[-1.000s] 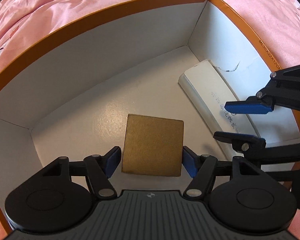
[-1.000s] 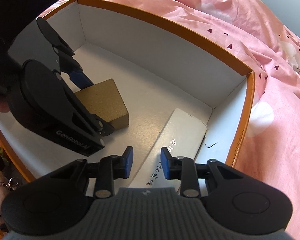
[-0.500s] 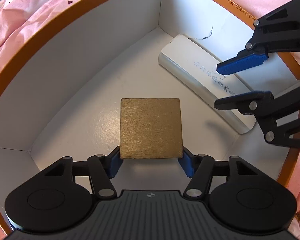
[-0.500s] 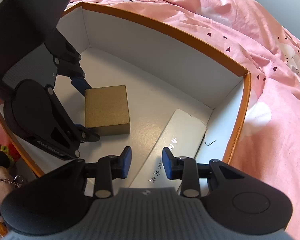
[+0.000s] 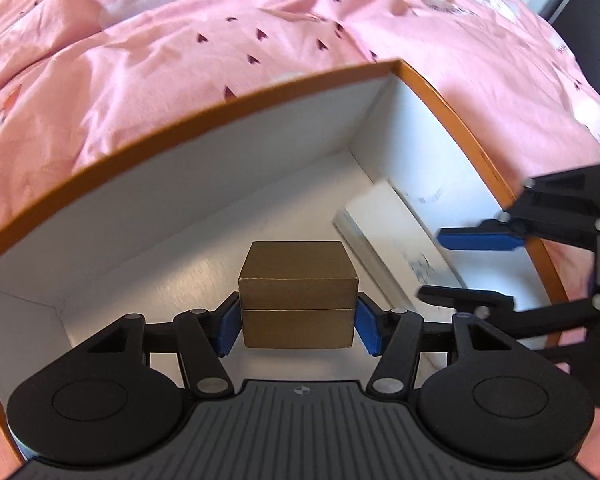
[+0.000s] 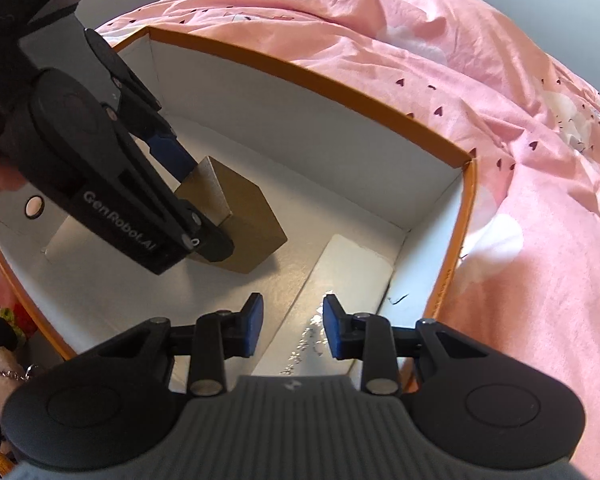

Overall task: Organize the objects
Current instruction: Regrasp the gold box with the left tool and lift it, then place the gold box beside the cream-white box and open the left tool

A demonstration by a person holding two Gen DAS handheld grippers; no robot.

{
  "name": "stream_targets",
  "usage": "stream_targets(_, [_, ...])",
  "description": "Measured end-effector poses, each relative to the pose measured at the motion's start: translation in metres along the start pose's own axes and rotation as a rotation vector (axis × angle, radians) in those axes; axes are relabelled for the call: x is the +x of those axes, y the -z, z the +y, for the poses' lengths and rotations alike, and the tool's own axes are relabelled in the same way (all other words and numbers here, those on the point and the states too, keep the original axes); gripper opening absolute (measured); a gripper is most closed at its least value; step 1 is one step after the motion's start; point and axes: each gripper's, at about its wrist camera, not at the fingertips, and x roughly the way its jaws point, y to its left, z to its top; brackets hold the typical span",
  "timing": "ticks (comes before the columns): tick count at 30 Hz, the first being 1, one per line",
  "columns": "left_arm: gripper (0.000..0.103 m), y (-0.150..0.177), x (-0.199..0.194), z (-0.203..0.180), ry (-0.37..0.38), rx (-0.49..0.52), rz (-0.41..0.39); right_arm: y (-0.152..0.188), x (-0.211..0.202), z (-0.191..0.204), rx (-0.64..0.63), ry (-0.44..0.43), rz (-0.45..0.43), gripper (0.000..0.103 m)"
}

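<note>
My left gripper is shut on a small gold box, its blue pads on both side faces, inside a big orange-rimmed white carton. From the right wrist view the gold box is tilted, with one edge near the carton floor. A flat white box with printed characters lies along the carton's right wall. My right gripper is open and empty, just above the near end of the flat white box. It also shows in the left wrist view.
The carton sits on a pink bedspread with small hearts. A plush toy lies outside the carton at the lower left. The left gripper's body fills the carton's left part.
My left gripper has tipped the gold box up, so its front face and lid seam now show instead of its top. The right gripper has stayed open over the white box.
</note>
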Motion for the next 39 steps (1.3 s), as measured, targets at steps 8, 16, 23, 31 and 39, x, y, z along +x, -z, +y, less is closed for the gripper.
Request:
stream_targets(8, [0.067,-0.044,0.005,-0.004,-0.024,-0.176,-0.024,-0.009,-0.023,-0.030,0.086,0.043,-0.059,0.034])
stream_targets(16, [0.067,-0.068,0.021,-0.016,-0.066,-0.252,-0.018,-0.020,-0.036,-0.043,0.109,0.073,-0.111,0.034])
stream_targets(23, [0.067,-0.080,0.027,-0.011,-0.099,-0.340,-0.053,-0.020,-0.036,-0.051,0.117,0.109,-0.106,0.035])
stream_targets(31, [0.067,-0.076,0.029,-0.003,-0.037,-0.497,-0.097,-0.016,-0.031,-0.051,0.123,0.100,-0.098,0.035])
stream_targets(39, [0.067,-0.084,0.040,-0.015,0.013,-0.463,-0.063,-0.015,-0.025,-0.052,0.135,0.104,-0.073,0.035])
